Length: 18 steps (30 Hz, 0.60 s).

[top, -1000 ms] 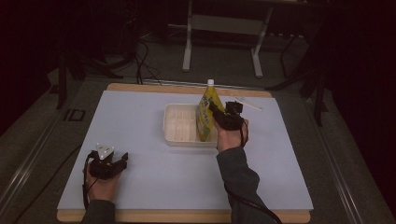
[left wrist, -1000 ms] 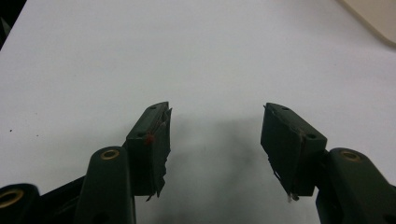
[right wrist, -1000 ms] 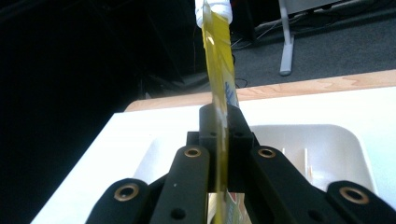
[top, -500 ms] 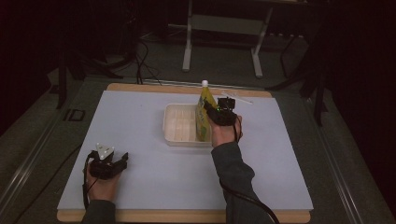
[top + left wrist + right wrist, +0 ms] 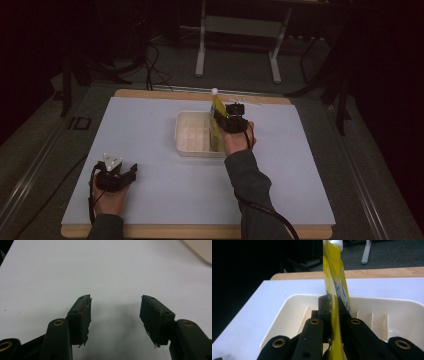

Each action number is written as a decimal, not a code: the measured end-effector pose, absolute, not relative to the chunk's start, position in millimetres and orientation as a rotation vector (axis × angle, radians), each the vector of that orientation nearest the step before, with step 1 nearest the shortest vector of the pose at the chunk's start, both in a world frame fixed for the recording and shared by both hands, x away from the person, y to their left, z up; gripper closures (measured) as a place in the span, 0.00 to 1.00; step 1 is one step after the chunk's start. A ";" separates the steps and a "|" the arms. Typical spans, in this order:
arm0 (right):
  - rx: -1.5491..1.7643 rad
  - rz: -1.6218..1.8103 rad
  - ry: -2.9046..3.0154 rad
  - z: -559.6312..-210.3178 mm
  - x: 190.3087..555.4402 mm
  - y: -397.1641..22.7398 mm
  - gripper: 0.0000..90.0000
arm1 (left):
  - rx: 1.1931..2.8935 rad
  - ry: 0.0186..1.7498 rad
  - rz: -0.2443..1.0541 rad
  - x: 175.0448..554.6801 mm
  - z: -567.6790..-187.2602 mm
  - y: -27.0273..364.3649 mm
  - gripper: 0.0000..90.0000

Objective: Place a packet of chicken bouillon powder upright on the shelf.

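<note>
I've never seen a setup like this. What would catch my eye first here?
Probably the bright yellow pouch with a white cap, held upright over the right side of the cream tray in the middle of the pale table. The right gripper has its black jaws clamped on the pouch. Toward the near left corner, the left gripper rests with its jaws wide apart and nothing between them.

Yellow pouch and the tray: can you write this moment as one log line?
right tongs: shut on yellow pouch | pouch: upright over white tray | left tongs: open, nothing between, over white mat
</note>
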State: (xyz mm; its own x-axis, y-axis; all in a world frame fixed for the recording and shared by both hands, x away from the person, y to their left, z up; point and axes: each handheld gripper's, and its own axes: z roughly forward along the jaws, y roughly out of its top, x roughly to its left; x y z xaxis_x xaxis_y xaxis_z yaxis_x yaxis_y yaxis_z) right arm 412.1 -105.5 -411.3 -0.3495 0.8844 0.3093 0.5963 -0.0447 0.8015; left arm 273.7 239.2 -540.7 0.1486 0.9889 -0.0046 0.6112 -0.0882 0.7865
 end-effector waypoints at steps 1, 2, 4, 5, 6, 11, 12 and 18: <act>1.564 1.336 1.941 -410.6 412.8 -105.2 0.98 | 1.779 1.534 0.742 273.7 -540.7 239.2 0.47; 1.558 1.321 1.950 -409.8 413.2 -105.0 0.98 | 1.779 1.534 0.742 273.7 -540.7 239.2 0.47; 1.559 1.310 1.967 -408.5 414.9 -104.9 0.98 | 1.778 1.534 0.742 273.6 -540.7 239.1 0.47; 1.567 1.309 1.977 -407.7 415.8 -105.4 0.95 | 1.777 1.535 0.742 273.5 -540.6 239.2 0.47; 1.578 1.312 1.992 -407.2 417.0 -106.1 0.90 | 1.775 1.535 0.741 273.4 -540.5 239.2 0.47; 1.564 1.290 2.047 -410.5 418.7 -108.0 0.68 | 1.775 1.536 0.741 273.5 -540.6 239.3 0.47; 1.554 1.294 2.062 -411.0 418.7 -108.0 0.65 | 1.775 1.535 0.741 273.5 -540.6 239.4 0.47; 1.483 1.246 2.144 -411.9 415.5 -107.8 0.52 | 1.773 1.534 0.742 273.4 -540.5 239.2 0.47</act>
